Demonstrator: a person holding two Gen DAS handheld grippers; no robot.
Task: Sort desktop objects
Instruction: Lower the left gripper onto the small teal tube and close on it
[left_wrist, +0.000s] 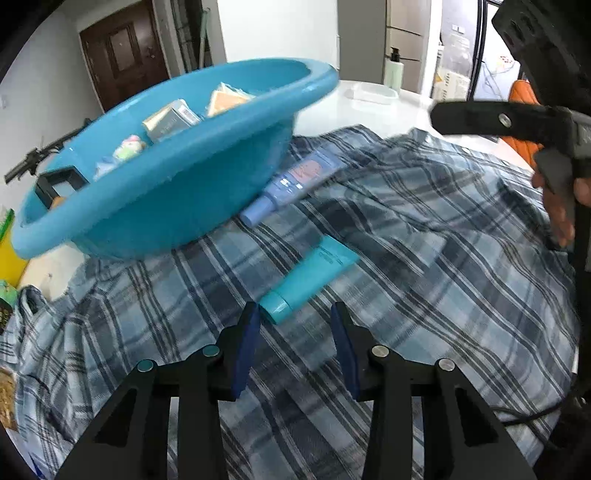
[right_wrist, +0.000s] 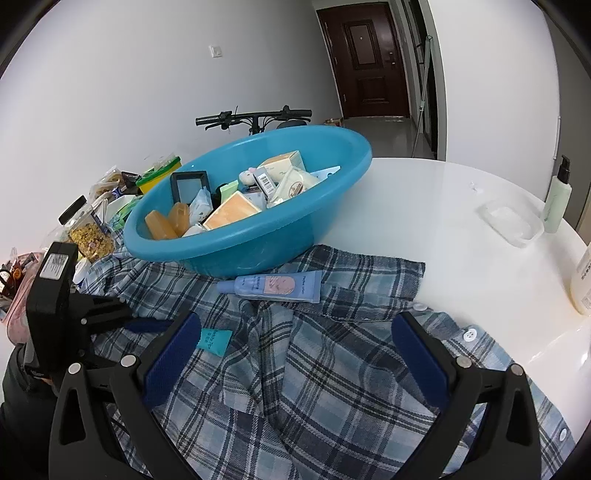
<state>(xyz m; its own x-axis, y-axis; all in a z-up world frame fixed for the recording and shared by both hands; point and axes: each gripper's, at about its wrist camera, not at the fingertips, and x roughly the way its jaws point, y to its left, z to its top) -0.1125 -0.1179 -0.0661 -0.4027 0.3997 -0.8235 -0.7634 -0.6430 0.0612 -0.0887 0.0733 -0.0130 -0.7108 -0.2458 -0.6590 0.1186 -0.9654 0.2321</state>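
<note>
A blue basin (left_wrist: 155, 177) holding several small boxes and packets stands partly on a plaid shirt (left_wrist: 406, 258); it also shows in the right wrist view (right_wrist: 258, 236). A teal tube (left_wrist: 306, 277) lies on the shirt just ahead of my open left gripper (left_wrist: 295, 314), its cap near the left finger. A lilac tube (left_wrist: 291, 184) lies against the basin's base, also in the right wrist view (right_wrist: 273, 288). My right gripper (right_wrist: 295, 332) is open and empty above the shirt (right_wrist: 314, 387). A corner of the teal tube (right_wrist: 214, 339) shows by its left finger.
A clear plastic tray (right_wrist: 511, 223), a green pump bottle (right_wrist: 557, 199) and a cream bottle (right_wrist: 583, 280) stand on the white table (right_wrist: 424, 206) at right. Snack bags and jars (right_wrist: 92, 221) crowd the left side. The right gripper body (left_wrist: 517, 122) hangs at upper right.
</note>
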